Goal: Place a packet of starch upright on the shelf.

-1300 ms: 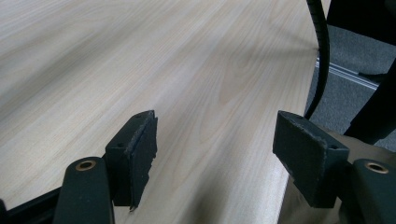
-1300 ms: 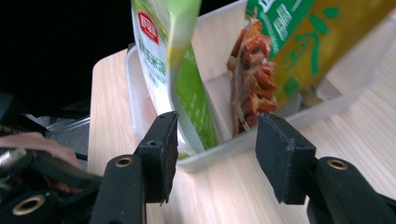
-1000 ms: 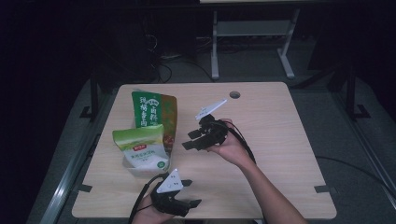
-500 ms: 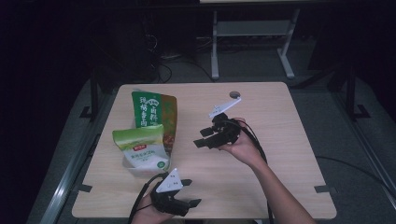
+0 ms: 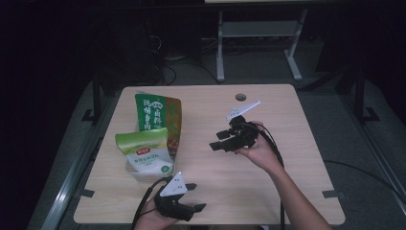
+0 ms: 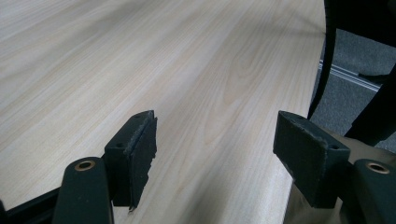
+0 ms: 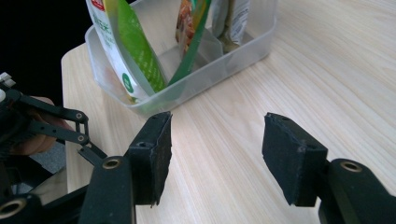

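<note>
Right hand-held gripper (image 5: pixel 218 141) hovers mid-desk, released, jaws just opening wider with nothing between them, aimed at the clear plastic tray (image 7: pixel 224 58) by the desk's (image 5: pixel 297 158) left edge. Tray holds upright pouches: a white-and-light-green one (image 5: pixel 146 153) in front, a taller dark green one (image 5: pixel 155 115) behind. Left hand-held gripper (image 5: pixel 194 196) at near edge, released, empty.

On the table (image 5: pixel 287 182), a container (image 7: pixel 187 88) sits on the left half, holding two pouches upright. The small pouch (image 5: pixel 146 153) stands in front; the tall pouch (image 5: pixel 155 115) stands behind it. The right gripper (image 5: pixel 218 141) is to the right of the container, near the table's middle. The left gripper (image 5: pixel 196 196) is at the near edge, in front of the container.
</note>
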Demonstrator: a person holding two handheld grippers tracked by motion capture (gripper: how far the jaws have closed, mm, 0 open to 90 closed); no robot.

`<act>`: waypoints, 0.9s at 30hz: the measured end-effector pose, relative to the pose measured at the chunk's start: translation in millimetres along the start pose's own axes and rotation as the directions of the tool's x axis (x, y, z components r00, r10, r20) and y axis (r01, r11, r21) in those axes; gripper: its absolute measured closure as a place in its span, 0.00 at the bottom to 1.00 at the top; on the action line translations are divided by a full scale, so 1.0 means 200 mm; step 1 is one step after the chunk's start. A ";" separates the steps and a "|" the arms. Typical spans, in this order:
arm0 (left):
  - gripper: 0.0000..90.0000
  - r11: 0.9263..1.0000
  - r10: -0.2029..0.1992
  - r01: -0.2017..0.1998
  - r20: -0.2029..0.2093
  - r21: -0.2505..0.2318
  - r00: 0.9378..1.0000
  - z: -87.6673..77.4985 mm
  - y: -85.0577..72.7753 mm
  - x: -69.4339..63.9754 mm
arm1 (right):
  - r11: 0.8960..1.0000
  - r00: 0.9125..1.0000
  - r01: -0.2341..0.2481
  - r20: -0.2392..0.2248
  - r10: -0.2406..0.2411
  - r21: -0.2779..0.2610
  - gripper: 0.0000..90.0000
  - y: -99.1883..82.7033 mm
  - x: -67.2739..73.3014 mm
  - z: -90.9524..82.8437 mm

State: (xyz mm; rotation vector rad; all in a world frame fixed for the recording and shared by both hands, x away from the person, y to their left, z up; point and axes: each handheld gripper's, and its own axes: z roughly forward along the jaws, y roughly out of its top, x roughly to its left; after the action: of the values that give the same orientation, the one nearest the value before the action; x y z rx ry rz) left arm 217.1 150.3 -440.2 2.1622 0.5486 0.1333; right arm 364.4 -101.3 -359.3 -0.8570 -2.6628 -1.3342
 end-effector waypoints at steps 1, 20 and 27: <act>0.33 1.000 0.000 0.000 0.000 0.000 1.000 0.00 0.00 0.00 | 1.000 1.000 0.000 -0.001 0.000 -0.003 0.46 -0.01 -0.01 -0.01; 0.33 1.000 -0.003 0.003 -0.003 -0.004 1.000 0.00 0.00 0.01 | 0.998 0.998 -0.052 0.021 0.052 0.018 0.44 -0.12 -0.06 -0.08; 0.33 1.000 -0.003 0.003 -0.004 0.000 1.000 0.00 0.00 0.01 | 0.998 0.997 -0.066 0.035 0.065 0.010 0.44 -0.16 -0.07 -0.13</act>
State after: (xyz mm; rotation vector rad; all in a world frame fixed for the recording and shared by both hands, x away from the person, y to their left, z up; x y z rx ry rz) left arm 219.1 151.5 -439.1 2.1612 0.5538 0.1360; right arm 355.3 -142.7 -371.1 -0.9660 -2.6403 -1.3007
